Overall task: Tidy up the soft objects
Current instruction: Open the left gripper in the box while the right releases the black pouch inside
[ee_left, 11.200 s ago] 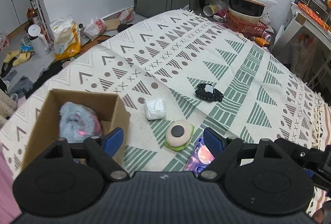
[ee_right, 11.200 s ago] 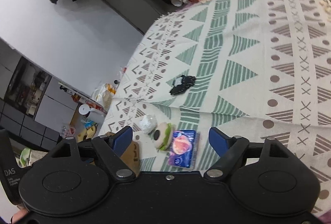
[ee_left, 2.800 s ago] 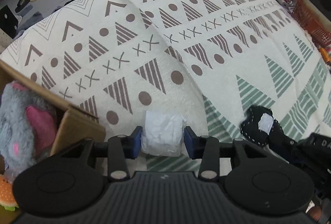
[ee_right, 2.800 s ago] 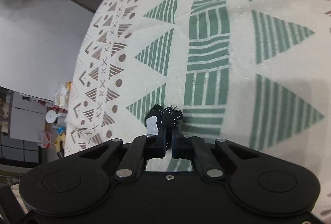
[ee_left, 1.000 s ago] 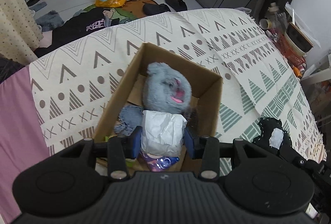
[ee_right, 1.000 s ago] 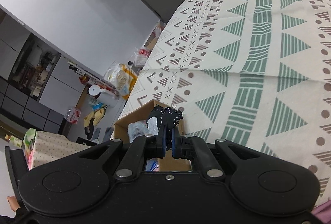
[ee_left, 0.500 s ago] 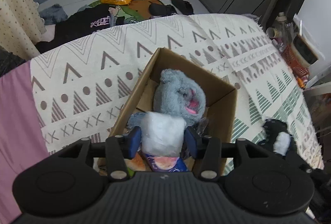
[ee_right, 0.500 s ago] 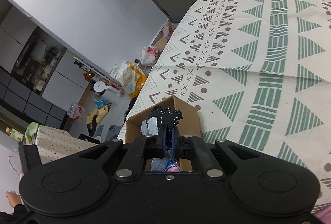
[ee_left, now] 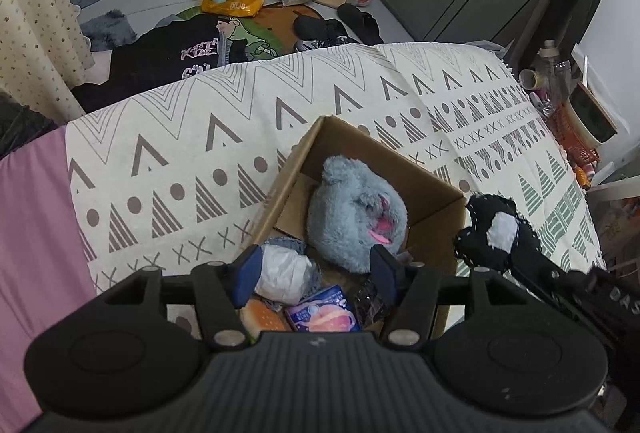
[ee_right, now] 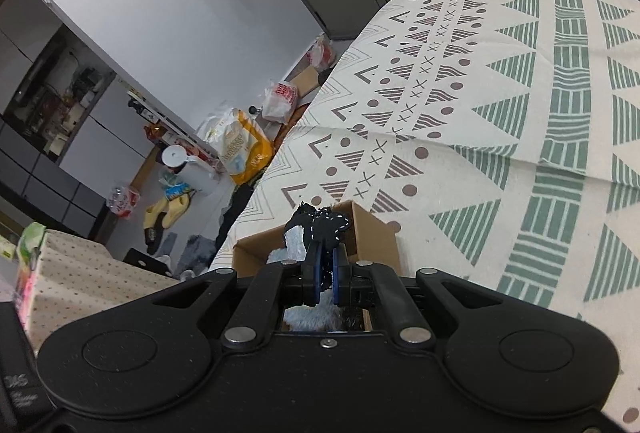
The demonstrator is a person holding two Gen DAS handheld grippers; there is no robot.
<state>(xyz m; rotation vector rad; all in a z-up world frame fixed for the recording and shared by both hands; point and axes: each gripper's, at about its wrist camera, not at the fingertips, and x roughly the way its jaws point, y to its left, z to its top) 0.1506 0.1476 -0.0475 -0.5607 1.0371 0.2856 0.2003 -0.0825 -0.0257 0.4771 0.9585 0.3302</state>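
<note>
Left tongs released over the filled box, right tongs clenched on a black fabric piece beside it

At the left of the left wrist view lies a pink sheet point(ee_left: 32, 233), then the patterned blanket point(ee_left: 180, 153) on which the cardboard box point(ee_left: 436, 201) stands; the left gripper point(ee_left: 314, 271) hangs above the box's near end with its blue pads spread wide and nothing between them, and below them in the box lie a white wrapped bundle point(ee_left: 282, 273), a burger toy point(ee_left: 262, 317), a purple packet point(ee_left: 324, 315) and, further in, a grey plush toy point(ee_left: 352, 217). To the right, just outside the box's right wall, the right gripper point(ee_right: 324, 275) pinches a black fabric piece with a white patch point(ee_left: 494, 233) tightly between its pads, holding it in the air near the box's rim; in the right wrist view the same piece sits in front of the box's opening
</note>
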